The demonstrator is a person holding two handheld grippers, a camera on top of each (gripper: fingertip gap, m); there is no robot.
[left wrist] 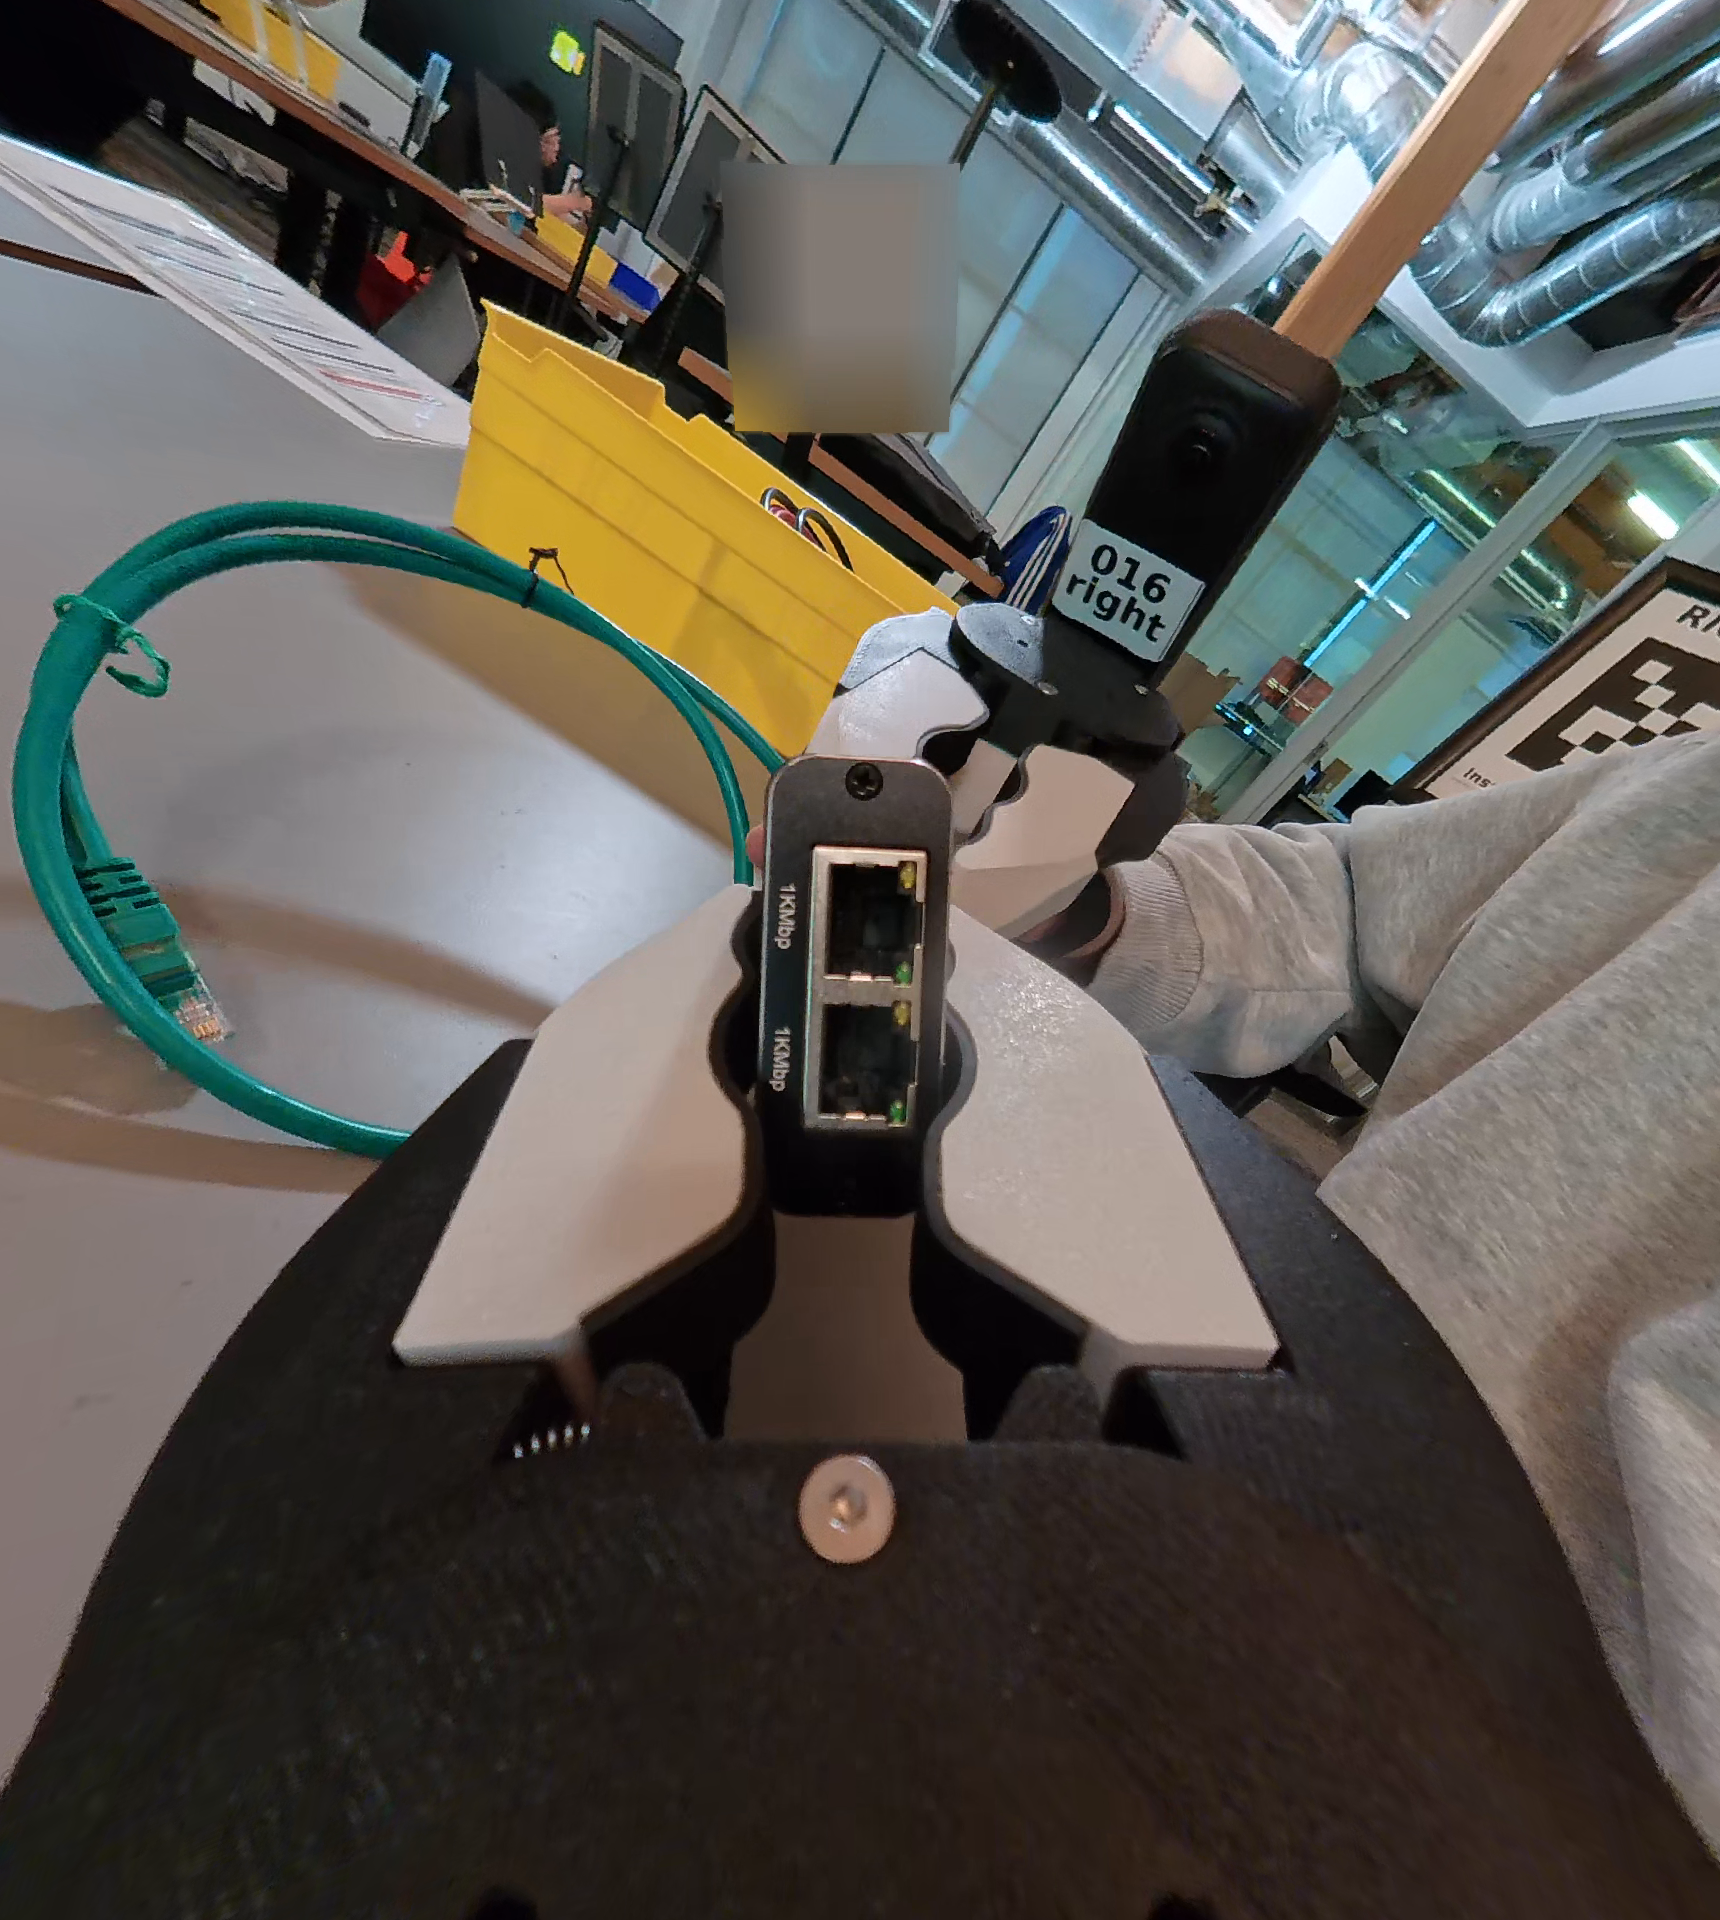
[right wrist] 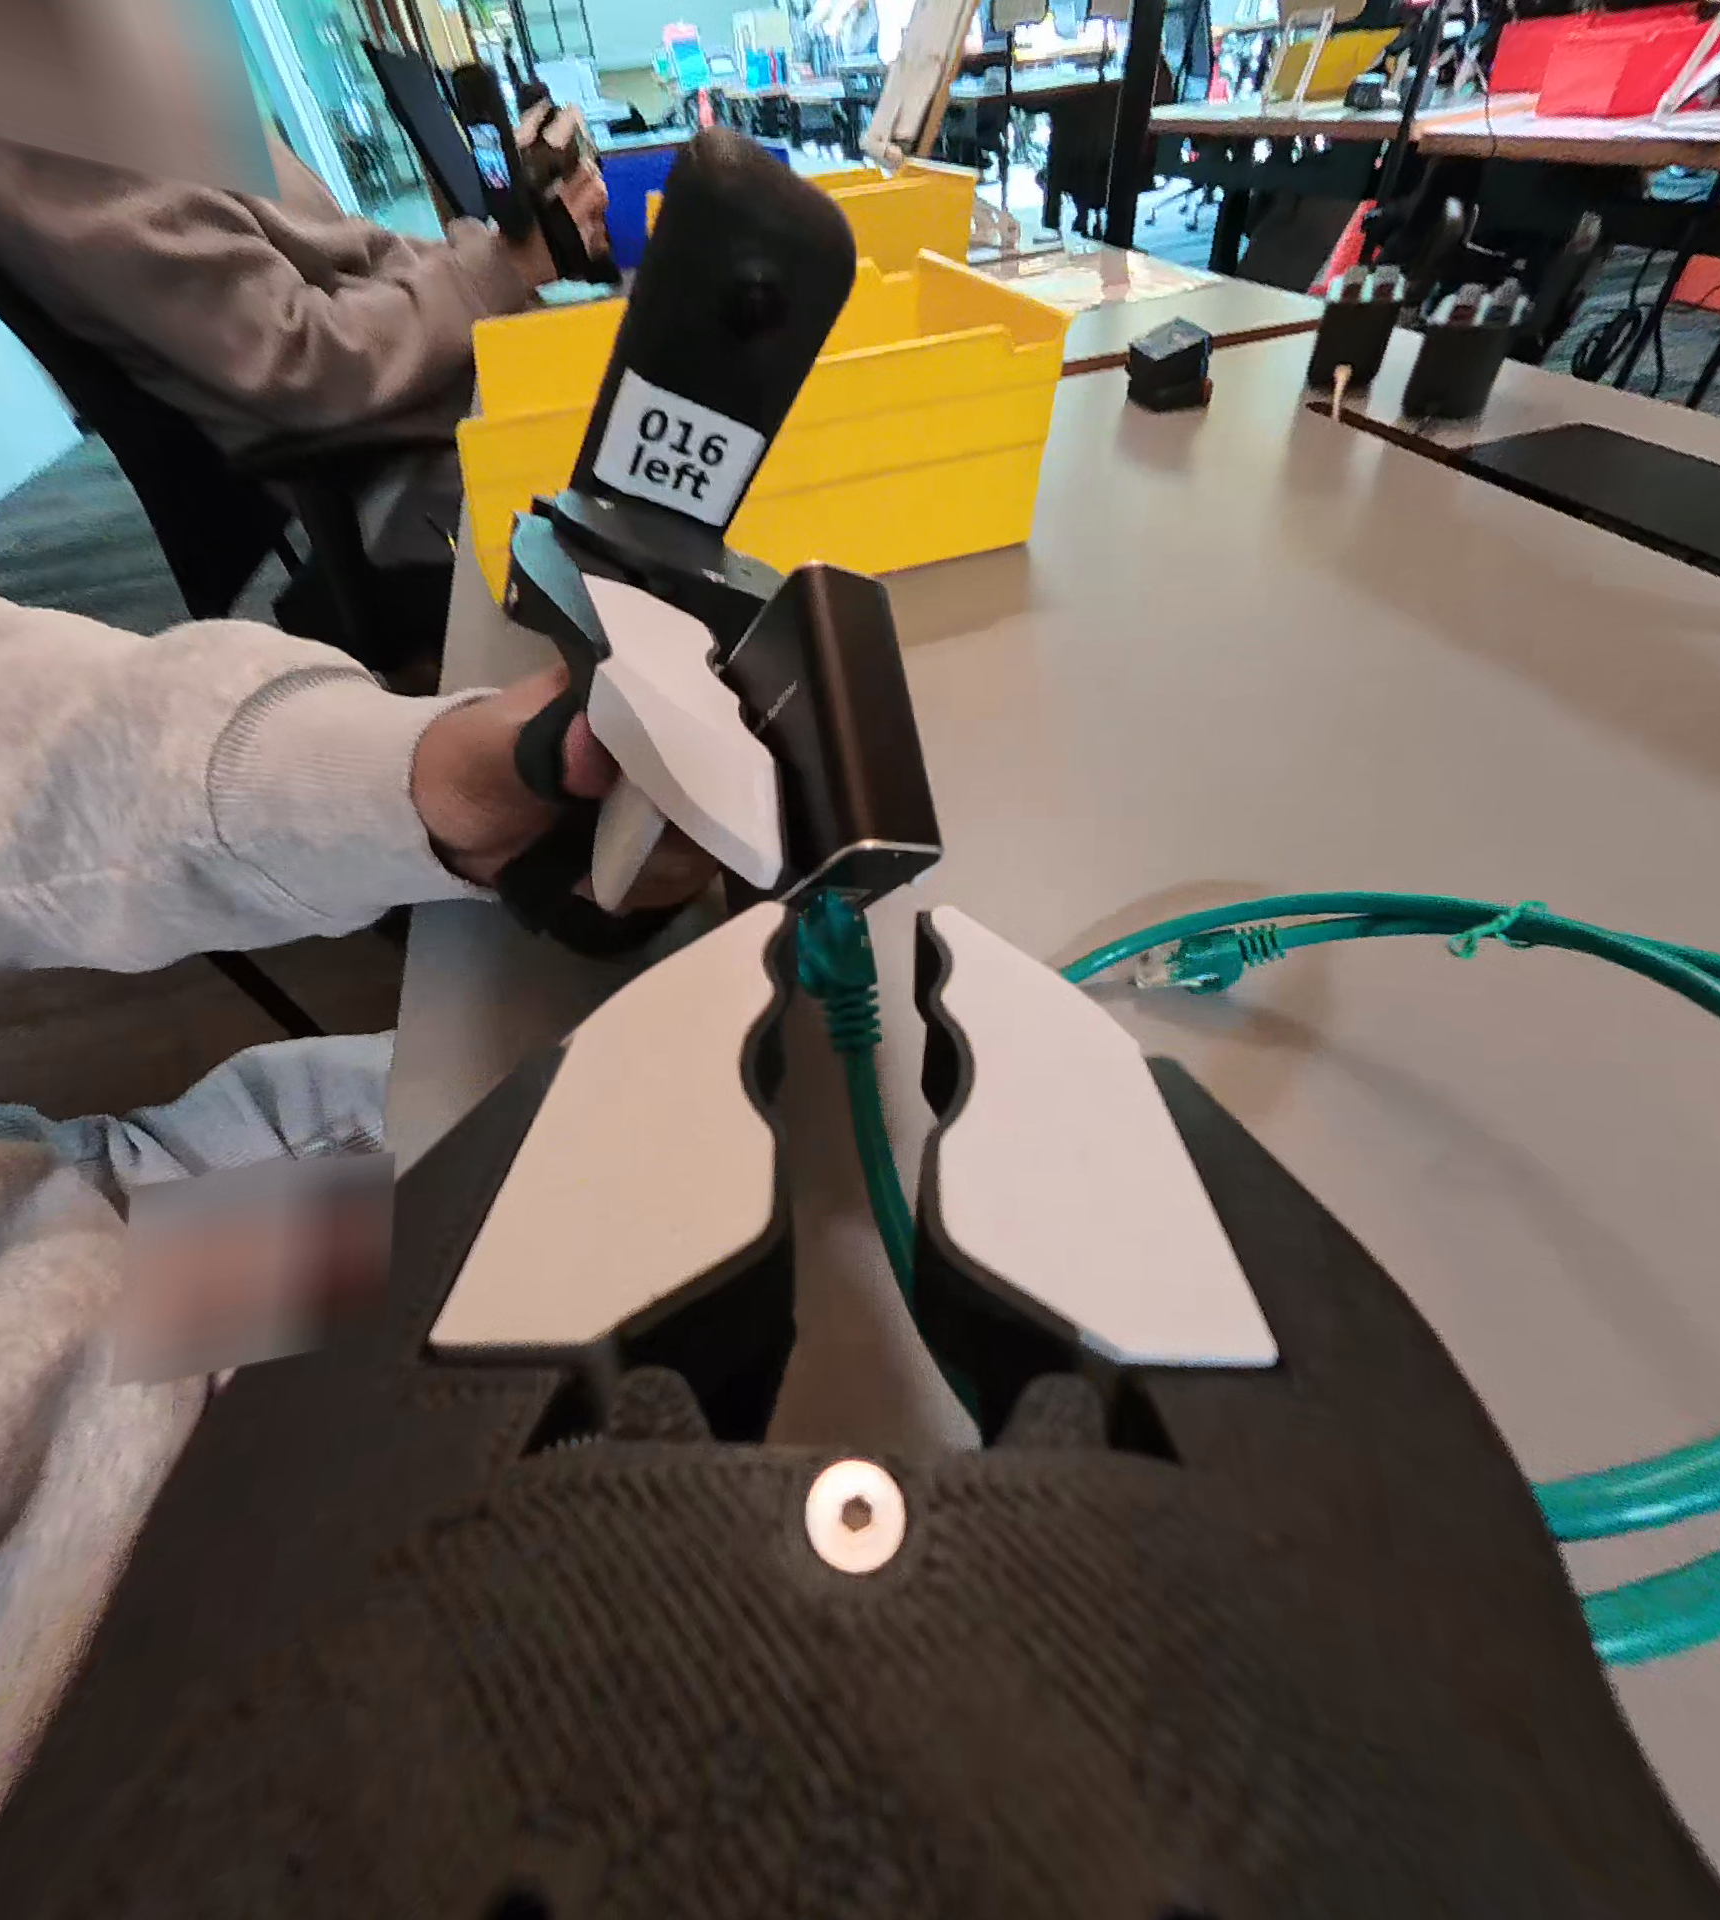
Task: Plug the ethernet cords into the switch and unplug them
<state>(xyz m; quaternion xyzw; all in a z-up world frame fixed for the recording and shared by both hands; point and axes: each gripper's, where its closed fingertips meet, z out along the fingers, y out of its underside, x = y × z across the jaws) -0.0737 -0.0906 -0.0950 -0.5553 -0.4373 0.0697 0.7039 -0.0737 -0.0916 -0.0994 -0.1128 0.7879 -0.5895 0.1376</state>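
Observation:
My left gripper (left wrist: 851,935) is shut on a small black switch (left wrist: 856,997) and holds it above the table; its two near ports face the camera and are empty. In the right wrist view the left gripper (right wrist: 814,821) tilts the switch (right wrist: 835,707) down toward me. A green ethernet cord's plug (right wrist: 835,956) sits in the switch's far-end port. My right gripper (right wrist: 856,925) is open, with its jaws on either side of that plug and a gap showing. The cord's coil (left wrist: 56,748) lies on the table, with its other plug (left wrist: 181,987) free. The right gripper (left wrist: 949,769) shows partly behind the switch.
A yellow bin (right wrist: 897,416) stands at the table's far edge, behind the grippers. A black flat pad (right wrist: 1645,499), two black cups (right wrist: 1448,364) and a small black block (right wrist: 1168,364) sit at the far right. A printed sheet (left wrist: 243,301) lies far left. A second person sits beside the table.

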